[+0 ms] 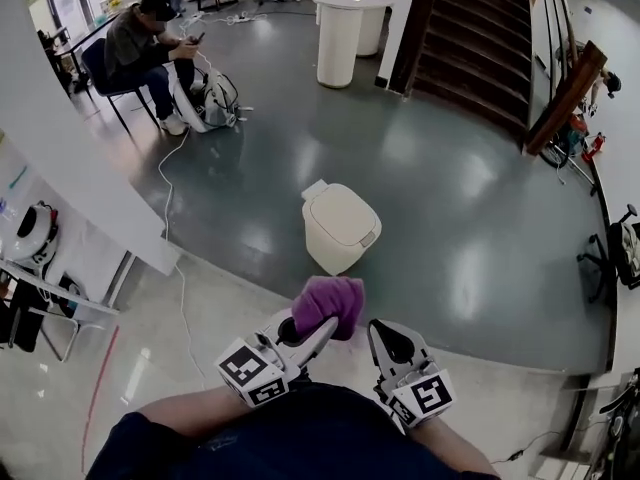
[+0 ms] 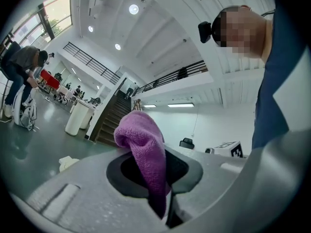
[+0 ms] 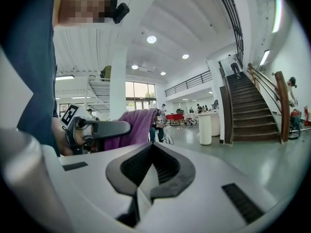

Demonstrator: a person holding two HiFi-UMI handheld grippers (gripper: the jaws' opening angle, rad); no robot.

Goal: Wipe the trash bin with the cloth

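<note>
The cream trash bin (image 1: pixel 340 226) stands upright on the dark floor, lid down, some way ahead of both grippers. Only a small pale corner of the bin (image 2: pixel 68 162) shows in the left gripper view. My left gripper (image 1: pixel 306 334) is shut on a purple cloth (image 1: pixel 328 303), which bunches above the jaw tips. Up close, the cloth (image 2: pixel 144 149) is pinched between the left gripper's (image 2: pixel 158 178) jaws and hangs over them. My right gripper (image 1: pixel 388 344) is held beside it, shut, with nothing in it. From the right gripper (image 3: pixel 150 171) the cloth (image 3: pixel 138 125) shows at the left.
A person sits on a chair (image 1: pixel 150 43) at the far left with a bag (image 1: pixel 215 98) at their feet. A white cable (image 1: pixel 172 208) trails across the floor. White round stands (image 1: pixel 340 38) and a staircase (image 1: pixel 480 48) lie beyond. A white partition (image 1: pixel 70 168) runs at the left.
</note>
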